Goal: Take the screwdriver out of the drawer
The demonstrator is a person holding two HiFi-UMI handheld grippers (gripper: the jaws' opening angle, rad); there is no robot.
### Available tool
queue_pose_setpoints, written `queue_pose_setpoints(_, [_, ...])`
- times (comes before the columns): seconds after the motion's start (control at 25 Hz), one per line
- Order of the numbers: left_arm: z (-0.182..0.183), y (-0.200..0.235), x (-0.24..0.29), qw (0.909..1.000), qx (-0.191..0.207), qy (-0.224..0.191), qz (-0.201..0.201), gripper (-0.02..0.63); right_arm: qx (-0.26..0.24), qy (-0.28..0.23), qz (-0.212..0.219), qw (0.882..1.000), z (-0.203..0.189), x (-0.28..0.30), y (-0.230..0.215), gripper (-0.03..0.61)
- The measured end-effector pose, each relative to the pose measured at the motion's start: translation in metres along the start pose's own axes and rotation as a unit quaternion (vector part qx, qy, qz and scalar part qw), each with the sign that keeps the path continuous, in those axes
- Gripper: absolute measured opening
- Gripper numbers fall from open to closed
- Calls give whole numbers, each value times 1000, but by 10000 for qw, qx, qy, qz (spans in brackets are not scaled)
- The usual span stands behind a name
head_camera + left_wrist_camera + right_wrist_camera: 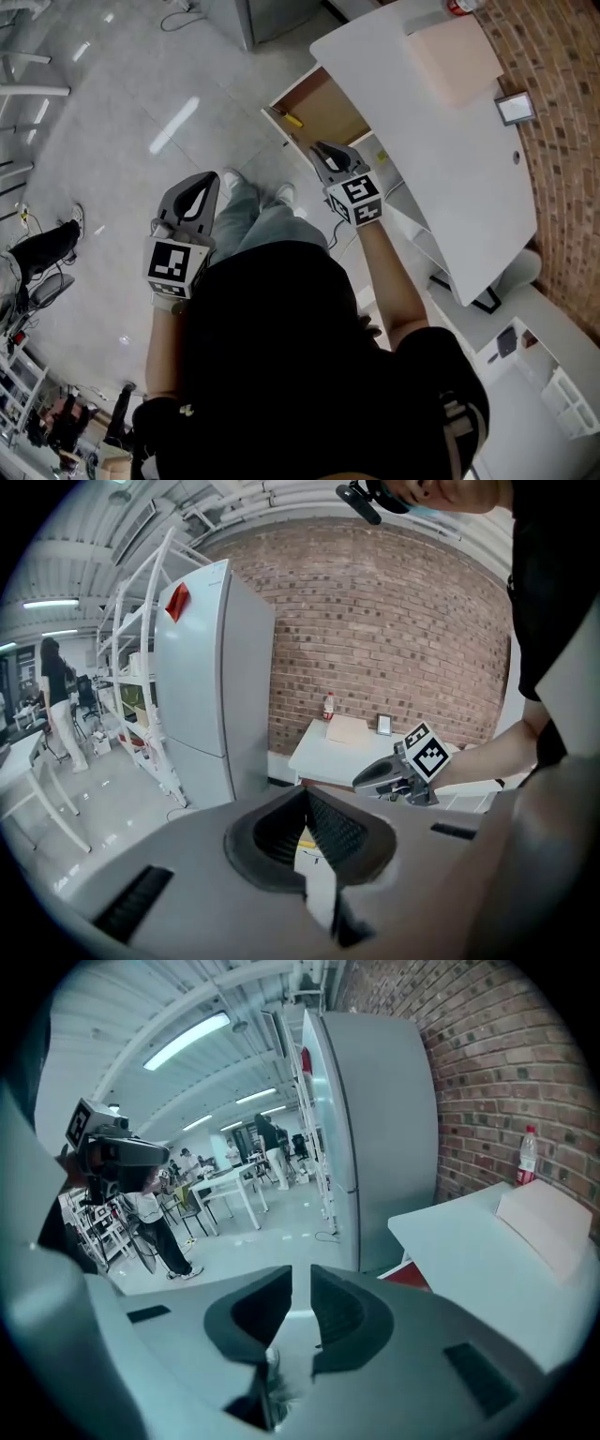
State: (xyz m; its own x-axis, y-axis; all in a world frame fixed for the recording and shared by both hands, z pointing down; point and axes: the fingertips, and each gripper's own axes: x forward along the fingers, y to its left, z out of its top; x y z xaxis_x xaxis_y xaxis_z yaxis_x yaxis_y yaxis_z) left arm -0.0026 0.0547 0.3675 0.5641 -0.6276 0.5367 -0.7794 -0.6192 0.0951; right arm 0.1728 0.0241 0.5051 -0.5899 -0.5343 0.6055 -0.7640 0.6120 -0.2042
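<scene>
Screwdriver (292, 120) lies in the open drawer (330, 105); right tongs (321, 148) slightly parted, left tongs (208, 180) closed, both empty.

We note bright, even indoor light. Ceiling strip lights (192, 1040) glow in the right gripper view, and their glare streaks the floor (173, 122) in the head view. The white worktop (441, 141) is nearly washed out. Both gripper views bend hard toward dark round edges, and the right one carries a teal cast. Left tongs (305, 806) and right tongs (300, 1288) look soft, close to the lens.
</scene>
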Motion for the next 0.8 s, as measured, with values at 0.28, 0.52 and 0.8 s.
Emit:
queue_pose_setpoints(0.28, [-28, 40, 10, 9993, -208, 294, 18, 5, -47, 634, 128, 9979, -30, 84, -24, 83])
queue_pose_setpoints(0.52, [-64, 71, 20, 9974, -371, 612, 25, 5, -239, 1224, 125, 9921, -65, 154, -51, 98])
queue_pose_setpoints(0.8, [-101, 95, 24, 9940, -516, 967, 62, 5, -164, 1745, 199, 9843, -117, 224, -75, 124])
